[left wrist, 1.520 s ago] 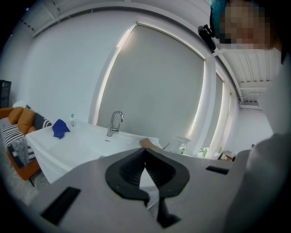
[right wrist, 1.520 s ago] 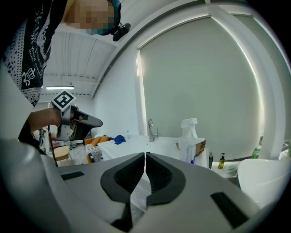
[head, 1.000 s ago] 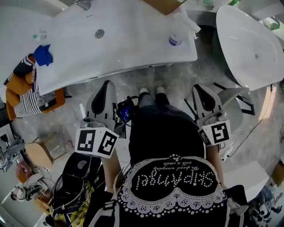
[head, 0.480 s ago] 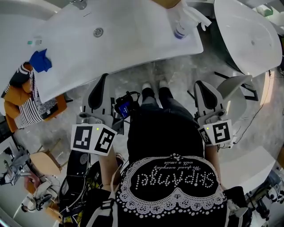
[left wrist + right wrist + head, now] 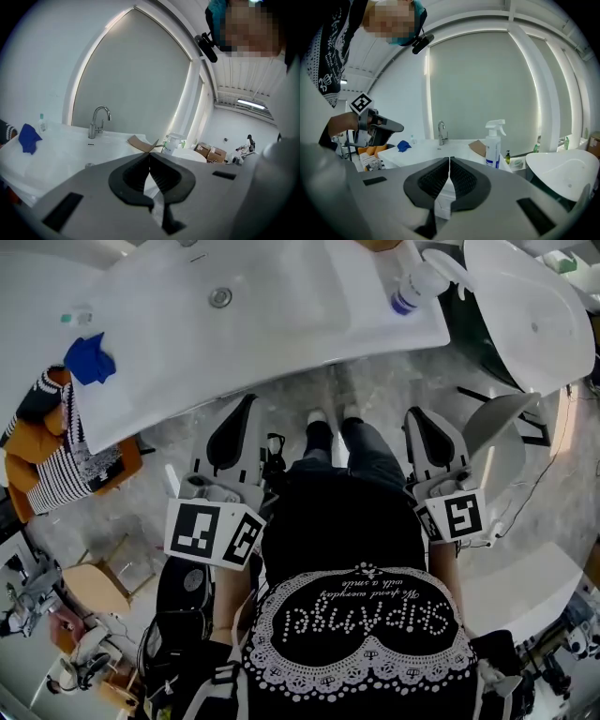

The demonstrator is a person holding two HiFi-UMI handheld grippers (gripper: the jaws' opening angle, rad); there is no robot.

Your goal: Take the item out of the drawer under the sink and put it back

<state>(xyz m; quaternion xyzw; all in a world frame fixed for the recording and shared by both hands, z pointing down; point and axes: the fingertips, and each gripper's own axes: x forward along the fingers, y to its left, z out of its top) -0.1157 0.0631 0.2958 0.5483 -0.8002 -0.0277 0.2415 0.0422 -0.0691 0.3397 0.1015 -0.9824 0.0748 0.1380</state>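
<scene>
Both clenched on nothing, the left tongs and right tongs sit levelled at the sink, likely lining up for the drawer beneath, the item unseen, presumably inside it.

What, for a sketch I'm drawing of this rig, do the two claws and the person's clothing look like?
Left claw and right claw: pale grey tapered shells, black ribbed pads, each with a white cube of black square markers. The person wears a black top with white beaded lettering.
</scene>
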